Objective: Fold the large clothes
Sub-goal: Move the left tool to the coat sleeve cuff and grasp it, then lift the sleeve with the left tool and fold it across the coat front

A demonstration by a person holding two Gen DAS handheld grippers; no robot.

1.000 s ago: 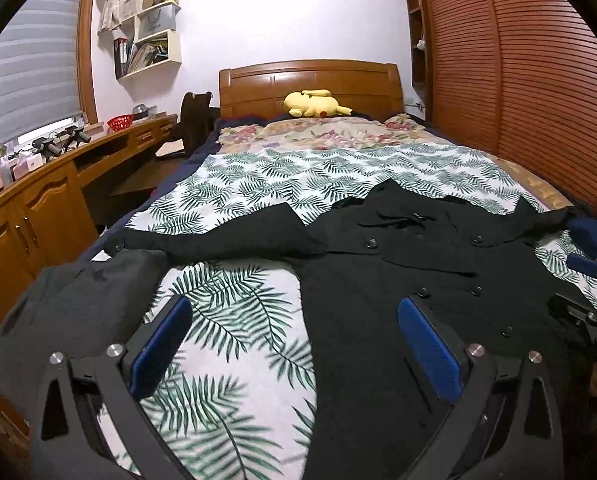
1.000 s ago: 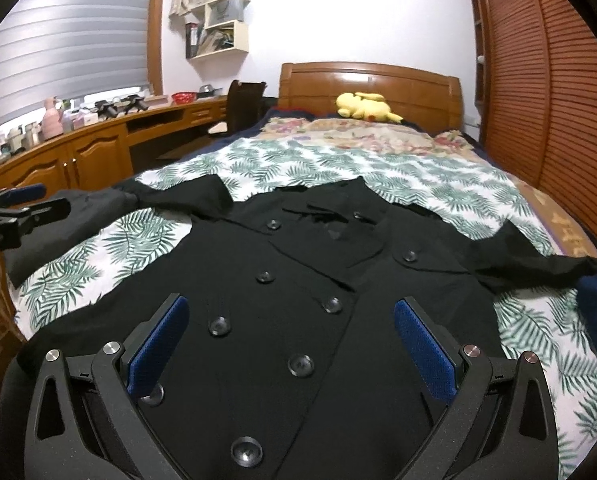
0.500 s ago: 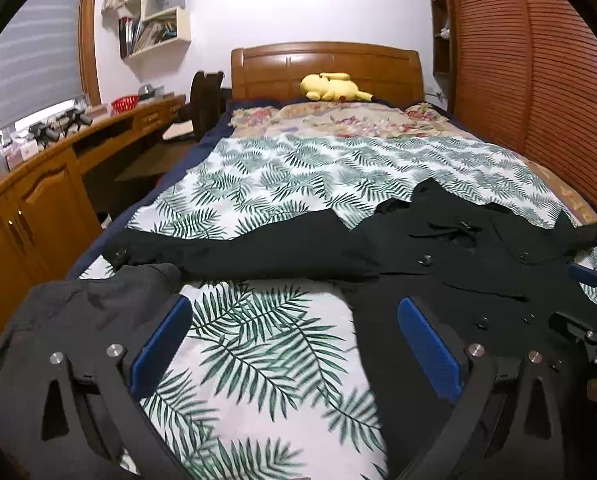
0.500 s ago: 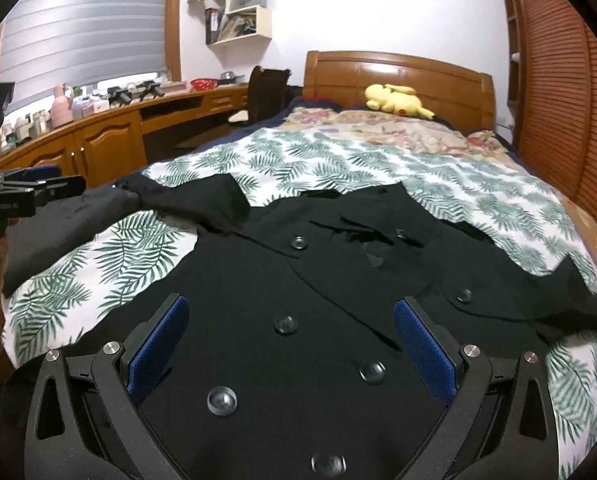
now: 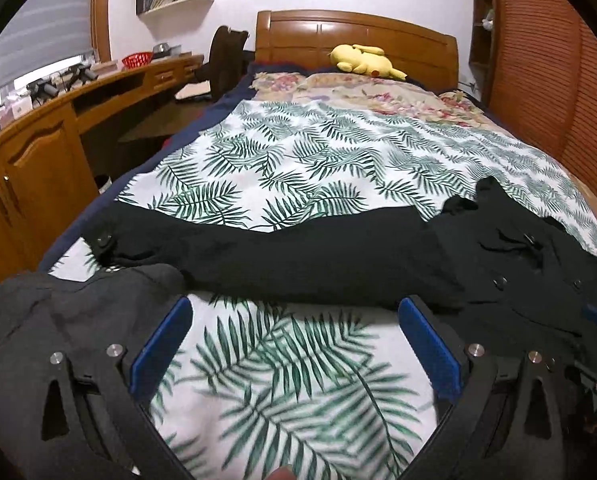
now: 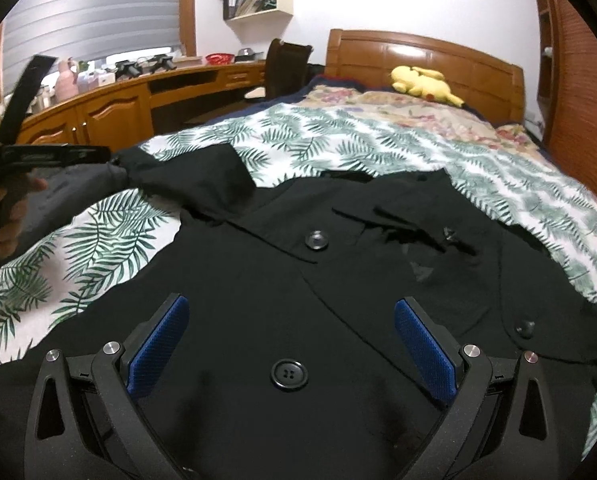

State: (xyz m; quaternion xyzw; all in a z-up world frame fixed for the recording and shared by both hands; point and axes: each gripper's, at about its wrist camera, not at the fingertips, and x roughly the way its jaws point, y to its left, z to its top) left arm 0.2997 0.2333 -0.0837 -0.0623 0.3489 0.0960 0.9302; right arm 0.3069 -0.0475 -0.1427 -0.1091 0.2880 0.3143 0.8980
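- On the bed's left edge, a dark grey garment (image 5: 58, 320) lies bunched, and the left gripper (image 5: 298, 348) hovers beside it with its blue pads spread wide, holding nothing, above bare leaf-print bedspread (image 5: 298, 168).
- Just beyond that gripper, the black coat's sleeve (image 5: 282, 256) stretches flat across the bedspread, its buttoned cuff (image 5: 105, 240) at the far left near the bed's edge.
- Judging from this, the step in hand is the first fold: bringing this sleeve in over the coat body. The left gripper would do well to pinch the cuff through both layers, lift only a little, and carry it straight across so the sleeve does not twist.
- Further right, the black double-breasted coat (image 6: 338, 280) lies front-up and buttoned, collar towards the headboard, lapels slightly rumpled, large round buttons (image 6: 289, 374) showing.
- Over the coat's front, the right gripper (image 6: 290, 344) hangs with its pads wide apart, gripping nothing; it could press the body down while the sleeve comes over.
- At the right side, the other sleeve is mostly out of view, so I cannot tell how it lies.
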